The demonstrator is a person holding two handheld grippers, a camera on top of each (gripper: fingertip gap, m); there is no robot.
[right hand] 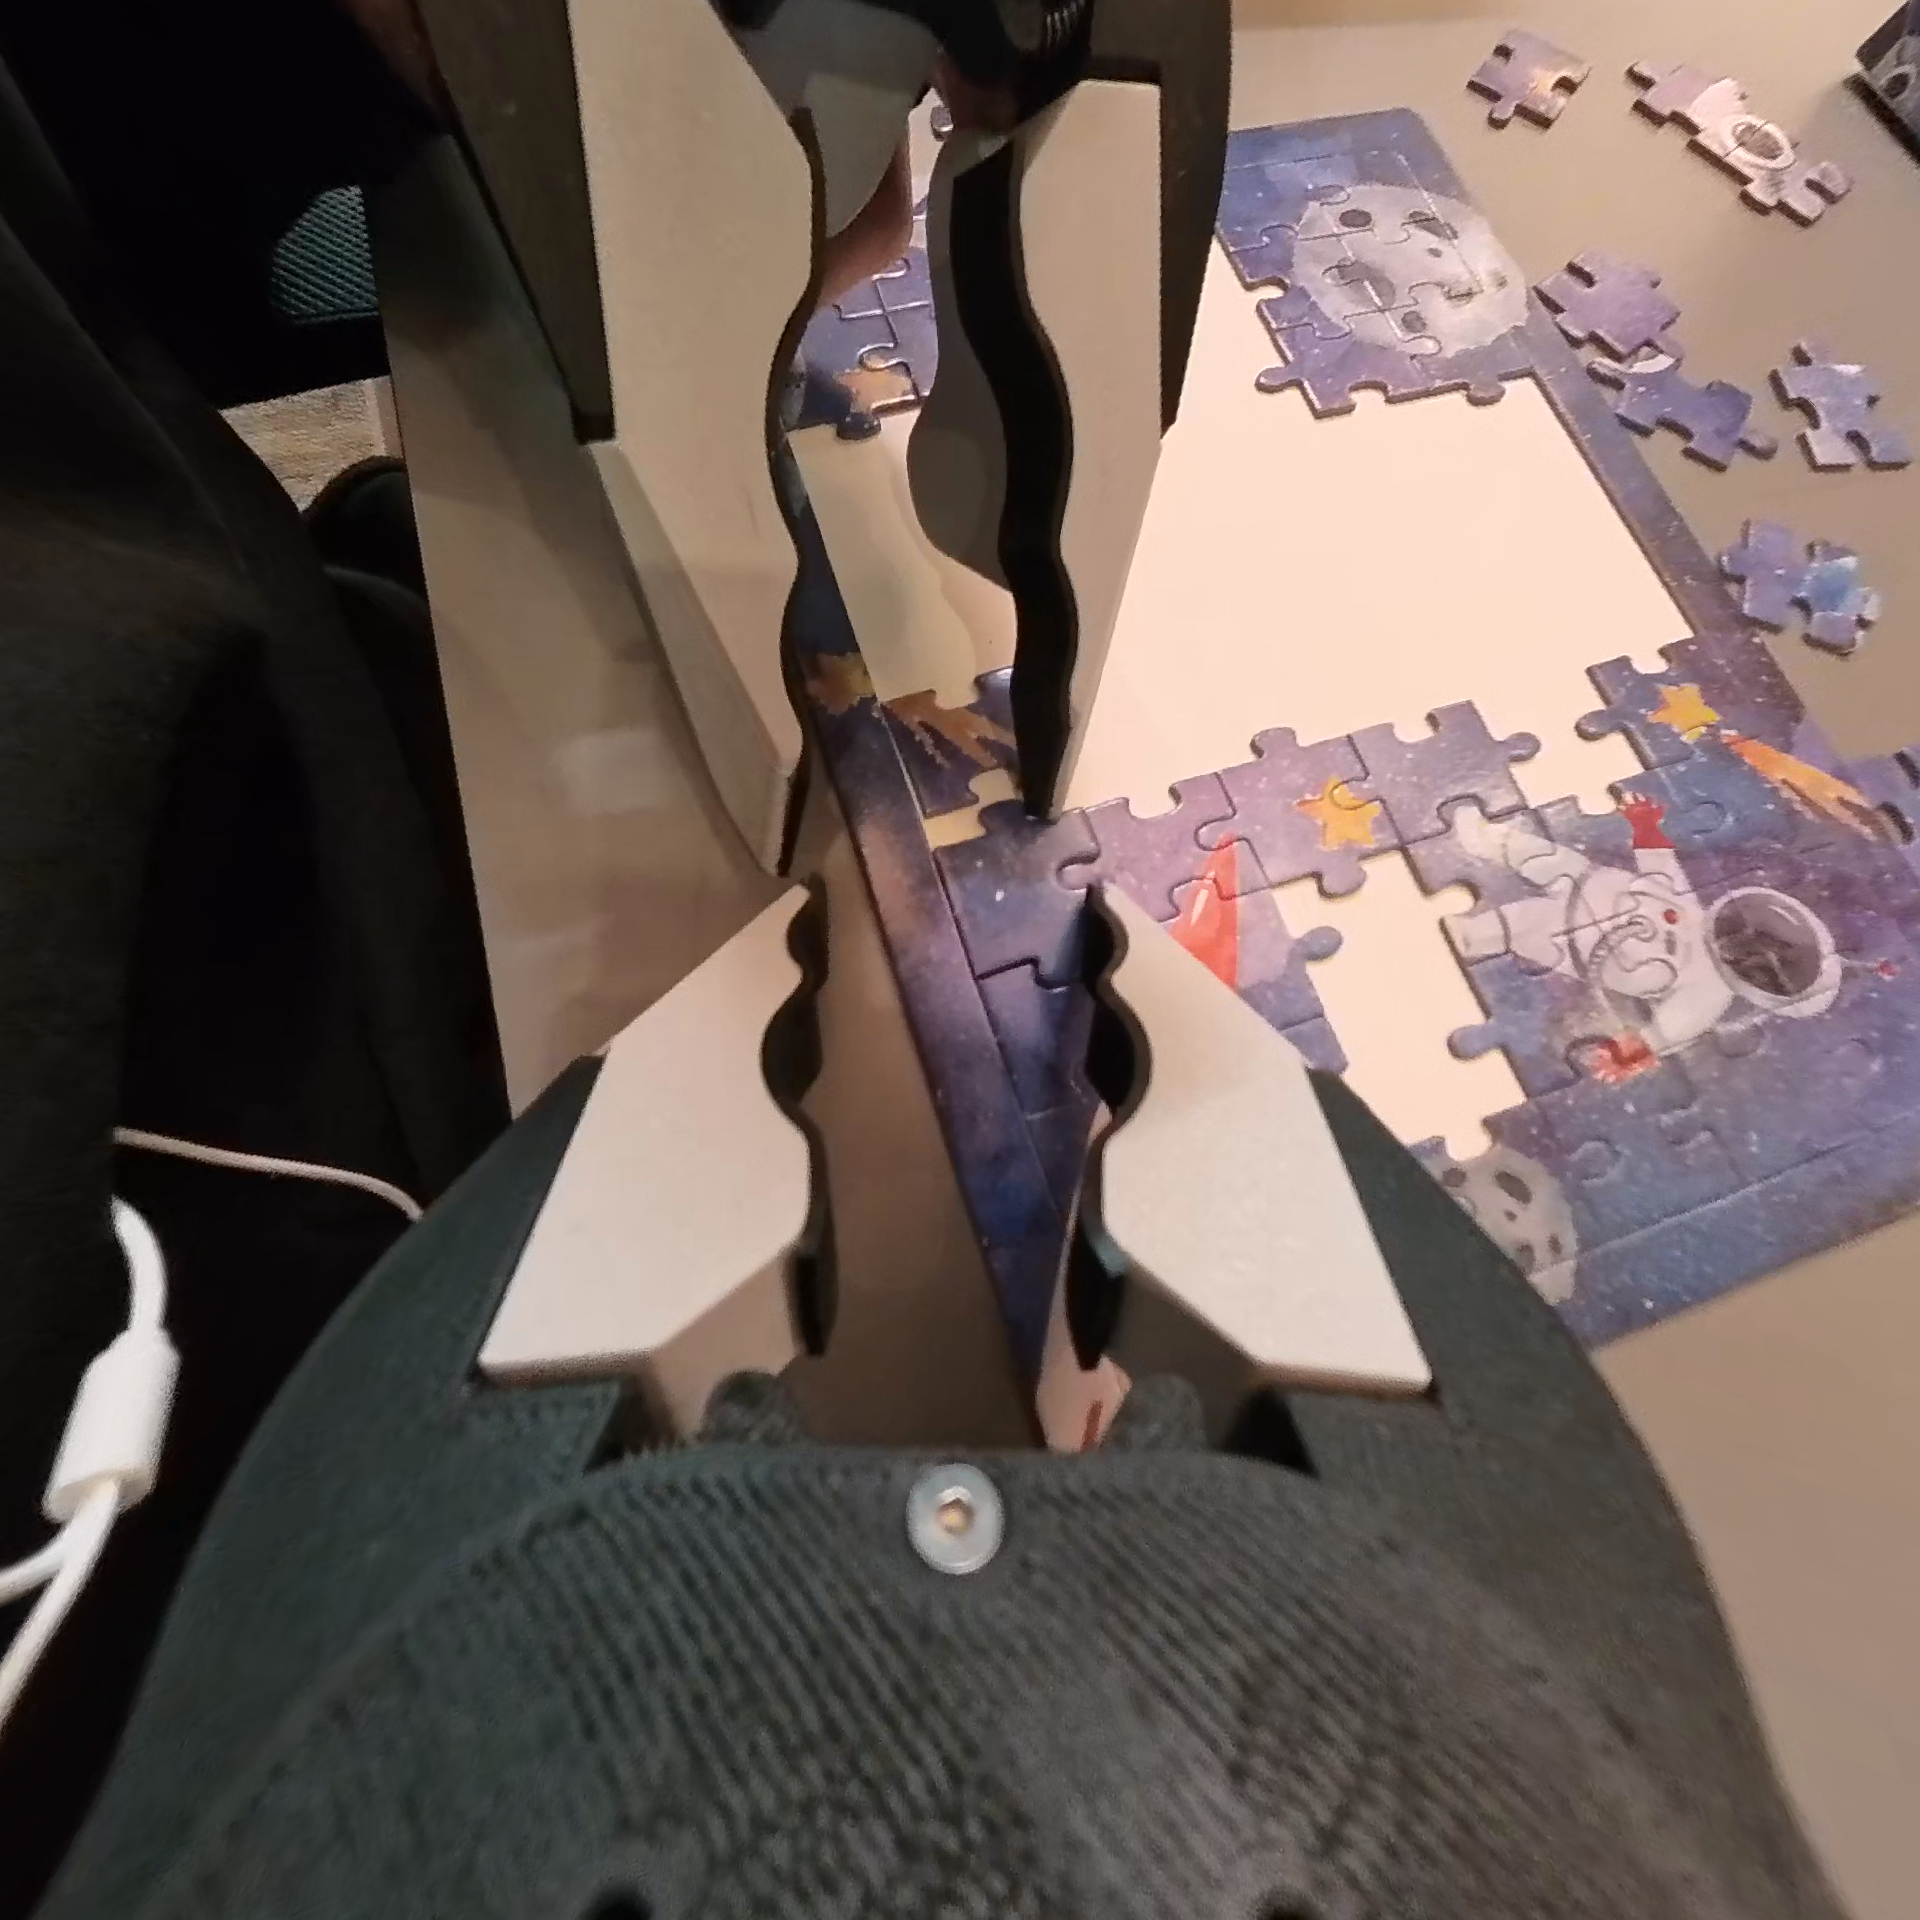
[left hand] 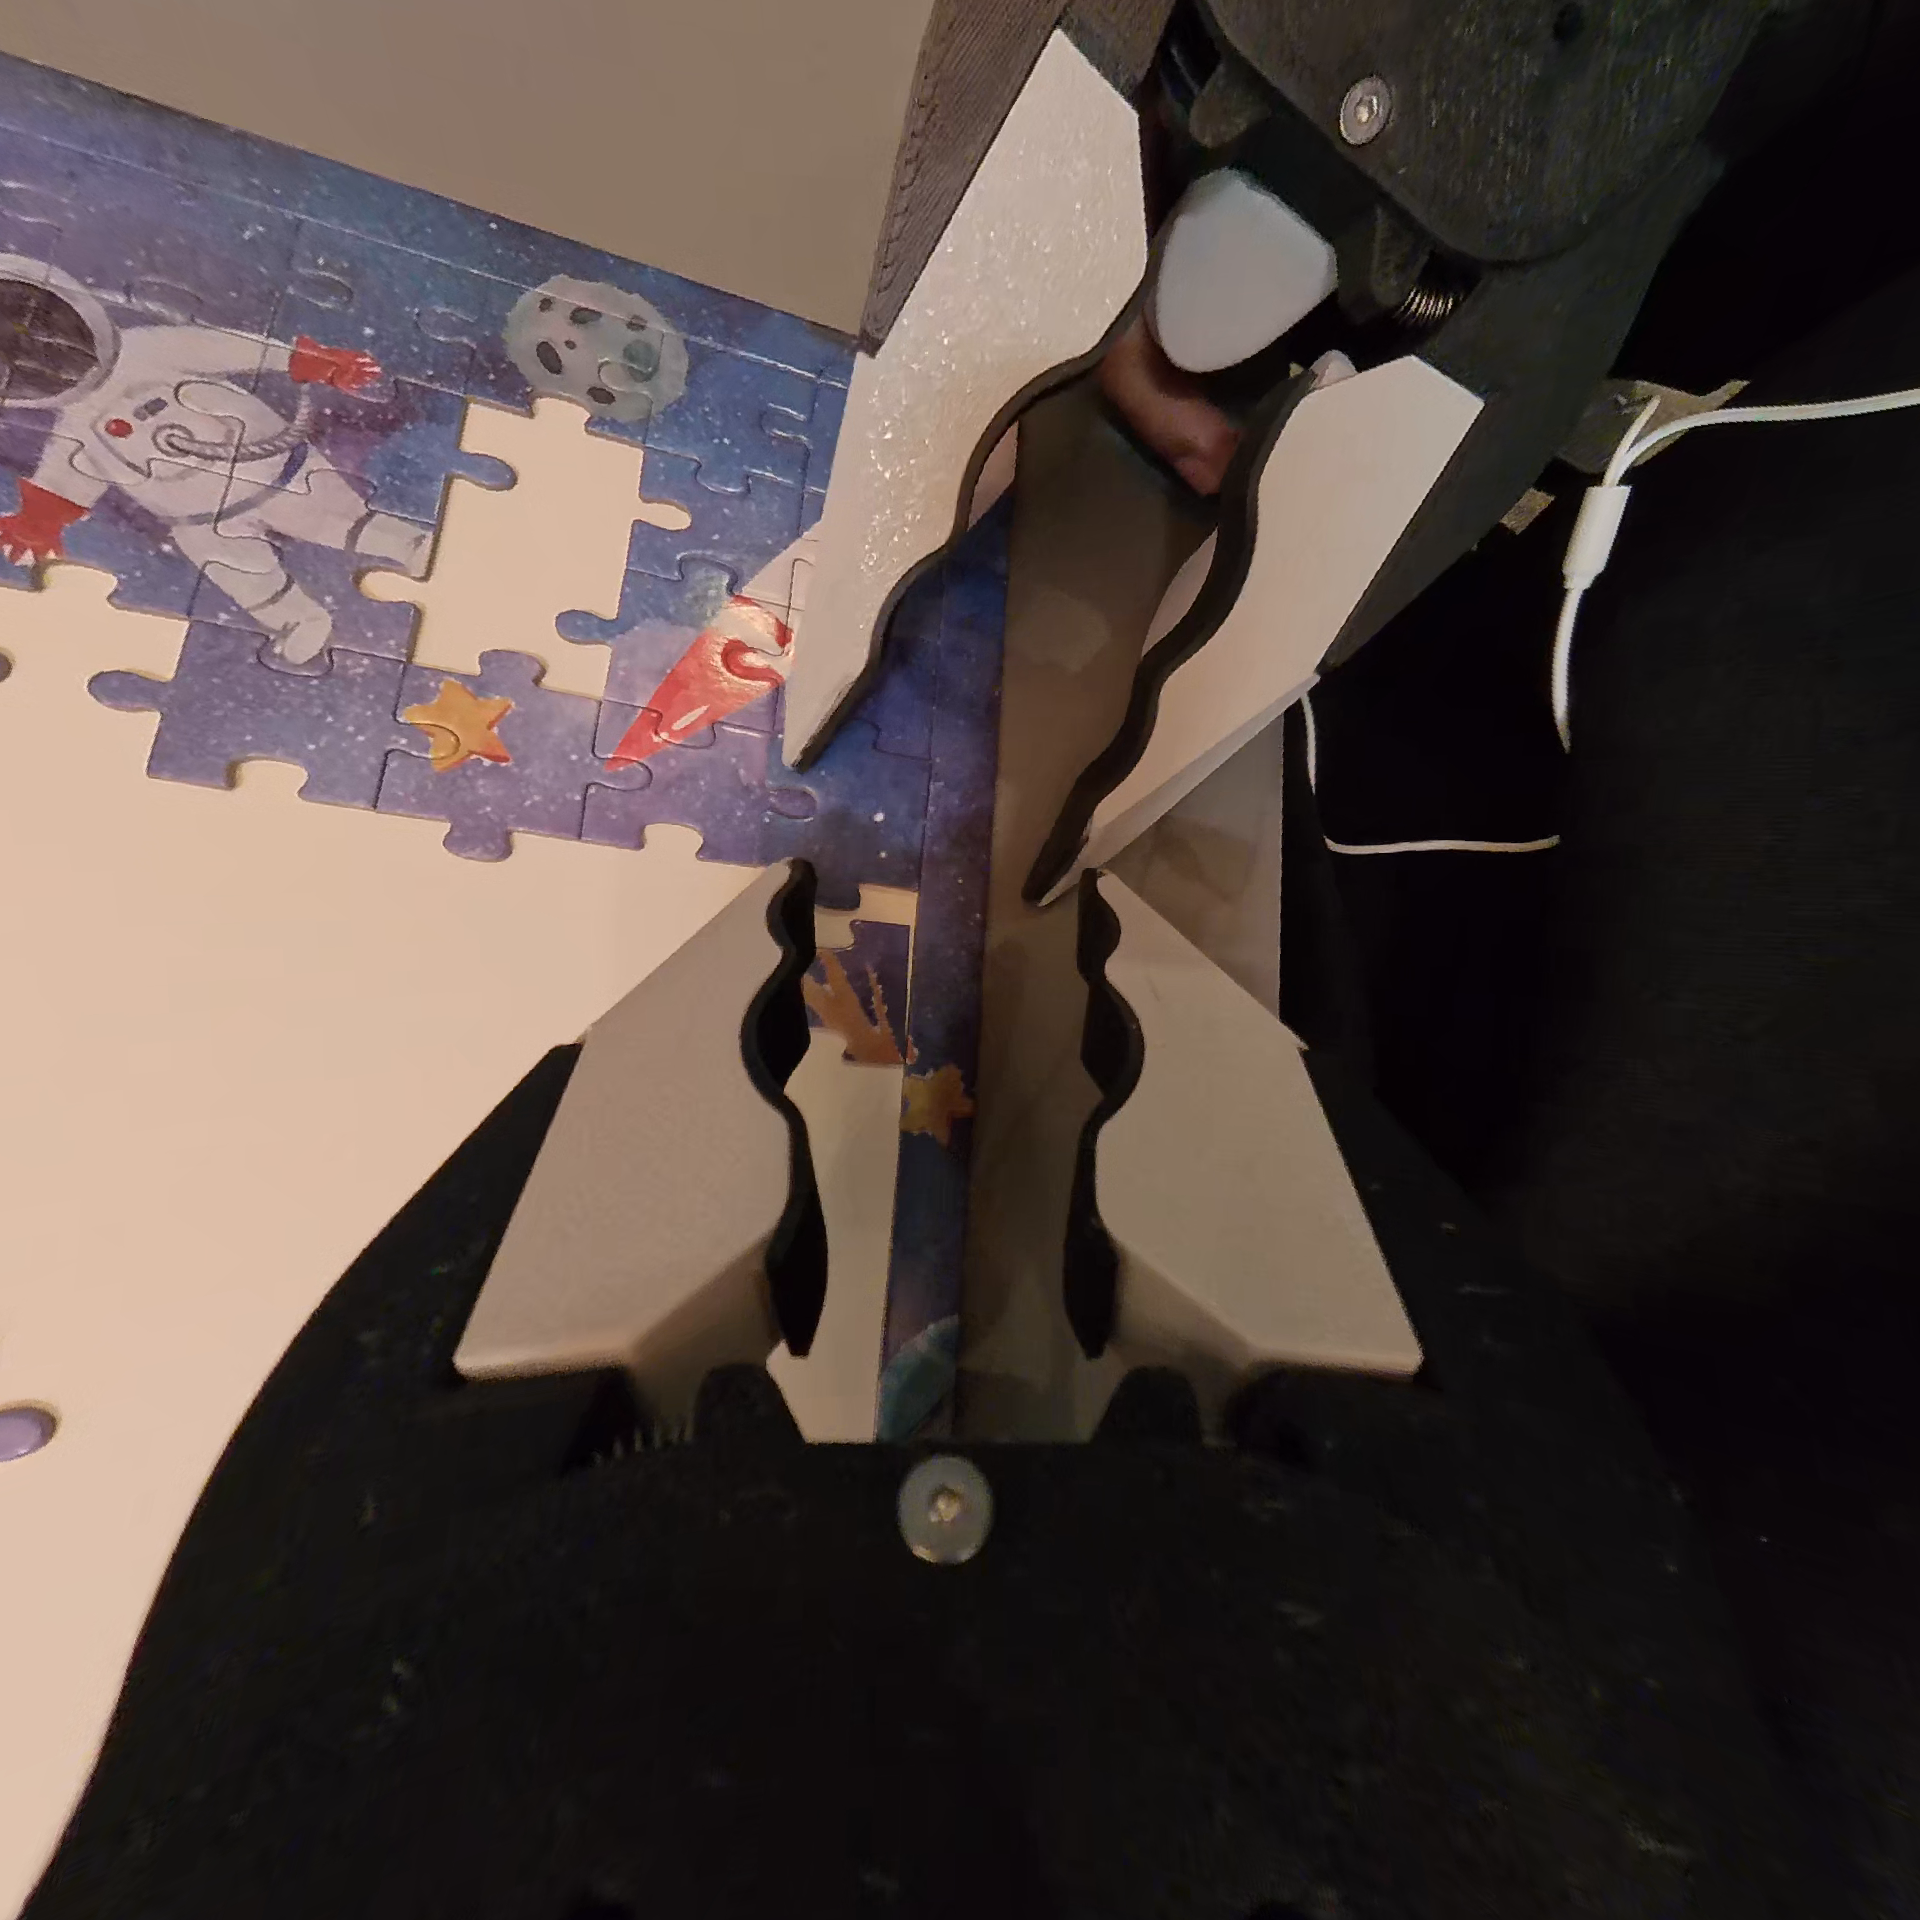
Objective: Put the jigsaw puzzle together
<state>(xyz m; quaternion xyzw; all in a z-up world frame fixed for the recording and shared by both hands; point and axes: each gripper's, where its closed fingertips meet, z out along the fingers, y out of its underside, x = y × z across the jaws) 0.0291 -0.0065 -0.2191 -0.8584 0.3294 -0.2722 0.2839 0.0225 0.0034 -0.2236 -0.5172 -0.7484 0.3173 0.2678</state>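
Right at the near edge of your table (right hand: 1351,582) lies the space-themed jigsaw puzzle (right hand: 1621,935), half assembled in its bordered tray (right hand: 1683,582), its long axis running along that edge. No brand or readable writing shows on it. Inside the tray you have an astronaut section, a red rocket, a yellow star, a grey asteroid by one end and a moon cluster by the other, with bare pale patches between them. Your left gripper (left hand: 940,878) hangs over the tray's dark blue border strip (left hand: 961,935) at the table edge, its jaws apart and pressing on nothing. Your right gripper (right hand: 951,883) faces it from the opposite way over the same strip, jaws likewise apart and gripping nothing; the tips of the two grippers nearly meet, and one finger (right hand: 1044,727) of the left gripper touches down on a blue piece just inside the border. Loose pieces (right hand: 1725,125) lie scattered beyond the far side of the tray. A white cable (right hand: 114,1392) hangs off the table edge beside dark cloth.
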